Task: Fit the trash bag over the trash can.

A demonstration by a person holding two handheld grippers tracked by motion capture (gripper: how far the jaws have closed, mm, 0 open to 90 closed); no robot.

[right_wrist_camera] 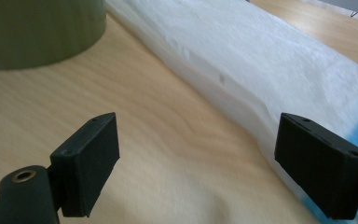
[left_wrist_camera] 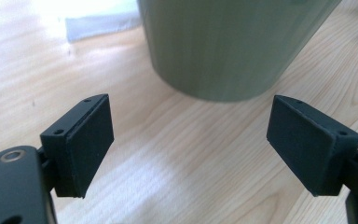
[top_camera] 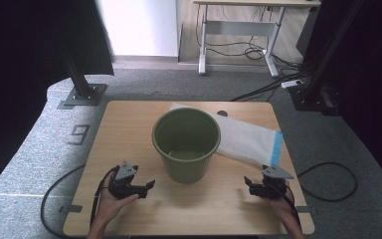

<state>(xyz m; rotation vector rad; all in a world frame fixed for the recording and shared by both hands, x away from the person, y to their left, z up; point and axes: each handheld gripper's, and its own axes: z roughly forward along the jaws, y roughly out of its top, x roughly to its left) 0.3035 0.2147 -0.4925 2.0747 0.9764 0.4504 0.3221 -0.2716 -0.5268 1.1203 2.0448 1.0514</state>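
The green bucket (top_camera: 187,144) stands upright near the middle of the wooden counter (top_camera: 129,124), its mouth open upward and nothing visible inside it. Behind it and to its right lies a flat white bag (top_camera: 243,139) with a blue strip at its right end; the bucket's rim overlaps the bag's left part in the high view, and whether the two touch cannot be told.

The left tool (top_camera: 149,188) sits low over the counter's front left area, held in the person's left hand (top_camera: 110,199), pointing toward the bucket's base. In the left gripper view its jaws stand wide apart with only bare wood between them, and the bucket's wall (left_wrist_camera: 233,46) rises just beyond them, untouched.

The right tool (top_camera: 247,182) is at the front right, held in the right hand (top_camera: 278,204), aimed up the counter along the bag's near edge. In the right gripper view its jaws are also spread wide and hold nothing; the white bag (right_wrist_camera: 270,70) runs just beside the right-hand jaw, its blue end low behind that jaw, and the bucket (right_wrist_camera: 37,28) shows at the upper left.

Bare wood lies open between the two tools in front of the bucket, and on the bucket's left out to the counter's left edge. Both hands are near the counter's front edge.
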